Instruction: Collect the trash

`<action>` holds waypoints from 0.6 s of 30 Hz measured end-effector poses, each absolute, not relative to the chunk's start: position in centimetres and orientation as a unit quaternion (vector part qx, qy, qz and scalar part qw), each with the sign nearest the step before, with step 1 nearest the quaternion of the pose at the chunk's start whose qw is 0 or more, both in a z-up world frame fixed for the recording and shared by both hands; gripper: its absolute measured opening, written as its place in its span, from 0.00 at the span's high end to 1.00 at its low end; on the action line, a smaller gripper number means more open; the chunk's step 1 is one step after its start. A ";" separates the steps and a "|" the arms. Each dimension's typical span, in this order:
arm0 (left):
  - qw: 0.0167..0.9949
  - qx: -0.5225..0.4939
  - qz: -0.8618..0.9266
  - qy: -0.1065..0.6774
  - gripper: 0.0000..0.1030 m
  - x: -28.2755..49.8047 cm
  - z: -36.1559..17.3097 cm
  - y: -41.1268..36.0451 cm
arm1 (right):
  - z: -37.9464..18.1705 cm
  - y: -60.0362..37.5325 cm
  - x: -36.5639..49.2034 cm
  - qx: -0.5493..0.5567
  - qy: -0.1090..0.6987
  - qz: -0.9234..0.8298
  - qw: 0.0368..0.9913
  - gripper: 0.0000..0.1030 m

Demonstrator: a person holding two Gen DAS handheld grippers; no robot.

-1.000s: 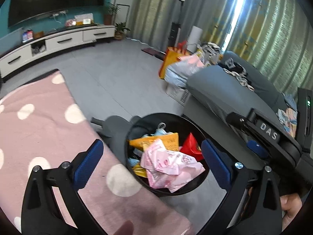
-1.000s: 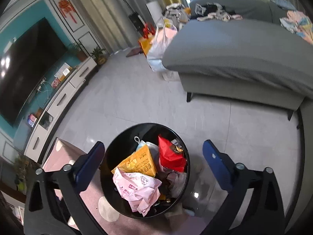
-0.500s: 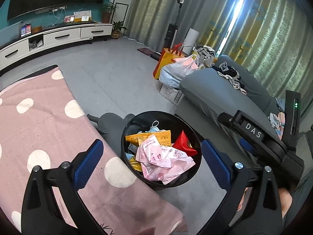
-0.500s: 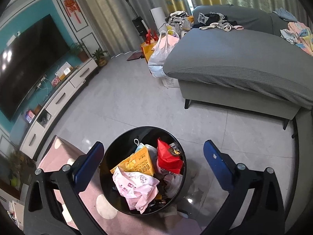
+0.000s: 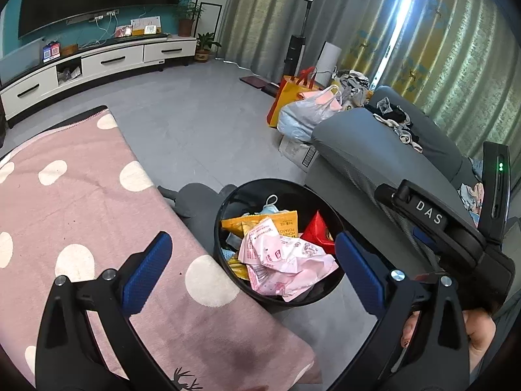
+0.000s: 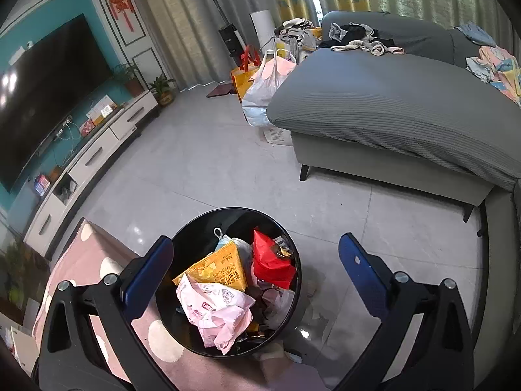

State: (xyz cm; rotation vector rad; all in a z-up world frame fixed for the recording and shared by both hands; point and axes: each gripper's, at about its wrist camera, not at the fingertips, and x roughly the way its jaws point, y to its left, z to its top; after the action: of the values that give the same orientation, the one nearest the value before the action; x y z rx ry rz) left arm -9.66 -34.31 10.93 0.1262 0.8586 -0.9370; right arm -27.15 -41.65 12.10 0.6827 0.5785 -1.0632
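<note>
while both hand-held grippers (image 5: 250,272) (image 6: 252,268) gape wide and empty, wrappers (image 5: 283,257) fill the black bin (image 5: 224,208).

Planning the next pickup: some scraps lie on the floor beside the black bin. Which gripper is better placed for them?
Right, probably. Its open gripper looks down on the scraps beside the bin; the left gripper, also open, sees only the rug side.

Heaped bin (image 6: 182,335) between rug (image 5: 81,215), sofa (image 6: 390,104)

Trash bin (image 5: 224,208): lower contents buried under pink wrapper (image 5: 286,260); small items on TV cabinet (image 5: 97,65) illegible
</note>
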 end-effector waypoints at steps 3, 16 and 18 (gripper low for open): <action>0.803 0.062 -0.435 0.402 0.03 -9.7 10.6 -34.4 | 12.1 -41.6 -26.9 0.311 0.273 -0.490 0.767 0.03; 0.807 0.072 -0.429 0.399 0.03 -10.1 10.0 -34.6 | 11.6 -41.8 -26.6 0.305 0.286 -0.491 0.764 0.03; 0.808 0.074 -0.428 0.399 0.03 -10.2 9.9 -34.7 | 11.6 -41.8 -26.6 0.305 0.286 -0.491 0.764 0.03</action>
State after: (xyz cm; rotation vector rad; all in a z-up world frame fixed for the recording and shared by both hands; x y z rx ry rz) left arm -10.17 -34.67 9.87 0.1573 0.8543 -0.9145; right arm -26.57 -41.83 11.64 0.6635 0.6215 -1.0663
